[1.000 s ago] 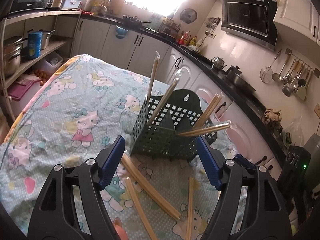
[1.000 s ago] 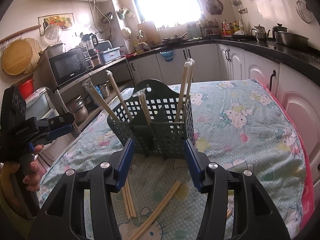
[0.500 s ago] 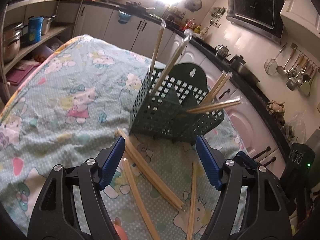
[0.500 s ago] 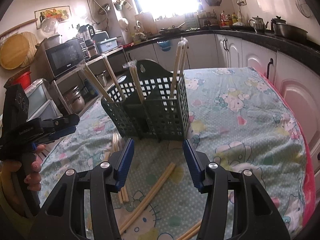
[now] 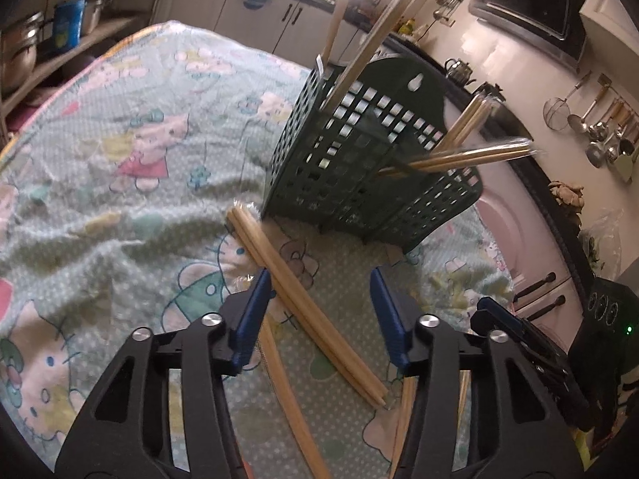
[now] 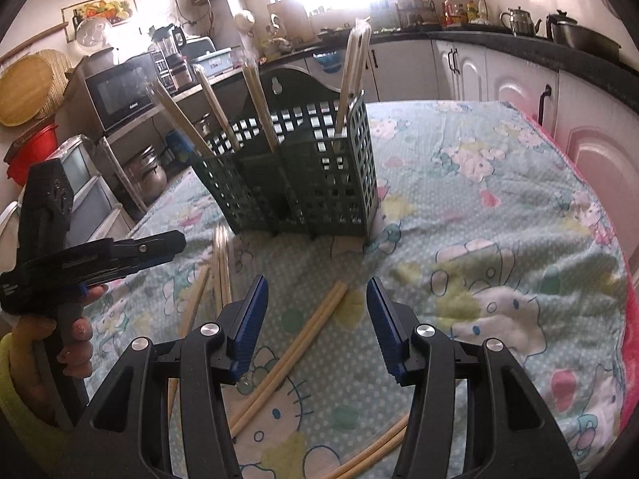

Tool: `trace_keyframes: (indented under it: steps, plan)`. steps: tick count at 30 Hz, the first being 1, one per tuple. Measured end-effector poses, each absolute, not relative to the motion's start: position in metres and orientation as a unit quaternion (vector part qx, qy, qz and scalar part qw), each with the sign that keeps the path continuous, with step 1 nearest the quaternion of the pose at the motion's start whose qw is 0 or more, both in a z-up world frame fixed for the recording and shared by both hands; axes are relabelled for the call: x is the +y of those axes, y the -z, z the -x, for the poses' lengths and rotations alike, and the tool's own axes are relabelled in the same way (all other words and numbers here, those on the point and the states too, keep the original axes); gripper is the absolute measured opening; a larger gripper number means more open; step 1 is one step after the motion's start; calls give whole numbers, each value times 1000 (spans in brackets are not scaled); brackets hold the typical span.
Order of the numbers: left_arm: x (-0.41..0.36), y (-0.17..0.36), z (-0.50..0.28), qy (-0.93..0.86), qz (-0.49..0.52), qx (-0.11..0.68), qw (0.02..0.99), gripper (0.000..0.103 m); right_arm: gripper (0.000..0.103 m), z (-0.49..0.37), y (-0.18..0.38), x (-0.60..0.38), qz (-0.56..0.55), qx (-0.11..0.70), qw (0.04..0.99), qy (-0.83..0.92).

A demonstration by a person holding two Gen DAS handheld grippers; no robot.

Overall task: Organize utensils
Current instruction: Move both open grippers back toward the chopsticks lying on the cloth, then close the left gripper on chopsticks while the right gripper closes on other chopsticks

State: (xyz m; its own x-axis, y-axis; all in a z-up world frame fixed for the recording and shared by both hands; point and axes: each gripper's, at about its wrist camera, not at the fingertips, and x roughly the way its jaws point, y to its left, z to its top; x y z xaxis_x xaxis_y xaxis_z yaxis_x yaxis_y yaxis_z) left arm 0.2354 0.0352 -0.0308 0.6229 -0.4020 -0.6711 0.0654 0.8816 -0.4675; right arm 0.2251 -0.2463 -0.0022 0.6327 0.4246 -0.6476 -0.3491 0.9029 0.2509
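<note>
Broadly, a table (image 6: 499, 207) draped in a pale green cartoon-cat cloth fills both wrist views, set in a kitchen with white cabinets and a dark counter. Near its middle stands a dark green perforated utensil basket (image 6: 303, 183), upright, with several wrapped chopstick pairs leaning out of its compartments at different angles. Loose chopstick pairs lie flat on the cloth in front of the basket: one long pair (image 5: 303, 307) runs diagonally from just beside the basket's near corner toward the left gripper, and another pair (image 6: 295, 355) lies diagonally under the right gripper.

Both grippers point down at the cloth. The left gripper (image 5: 321, 311) has just been narrowing its jaws; they stand partly apart with the diagonal pair passing below and between them, close by one blue pad, and nothing visibly pinched. The right gripper (image 6: 317, 319) is held about half wide, its jaws hovering over the pair on the cloth with nothing gripped. In the right wrist view a hand (image 6: 60, 343) in a yellow-green sleeve holds the left gripper's handle.
</note>
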Motion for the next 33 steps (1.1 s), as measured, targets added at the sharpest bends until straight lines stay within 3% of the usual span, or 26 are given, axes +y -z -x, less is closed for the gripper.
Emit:
trace_keyframes:
  steps: [5,18,27,29,33]
  plan:
    - [44,47,-250,129,227,437,861,29,49,-231,12,-245,-51,391,894,-215]
    - [67,65,-287,101,267,453,845,25,32,-263,46,-234,-64,465,859,-203]
    - [76,76,-300,100,287,451,839,24,31,-280,49,-229,-83,475,854,-197]
    - [78,78,-302,99,295,449,837,17,31,-284,50,-228,-86,476,854,-194]
    - [83,81,-304,101,303,449,834,11,18,-291,52,-227,-85,477,856,-182]
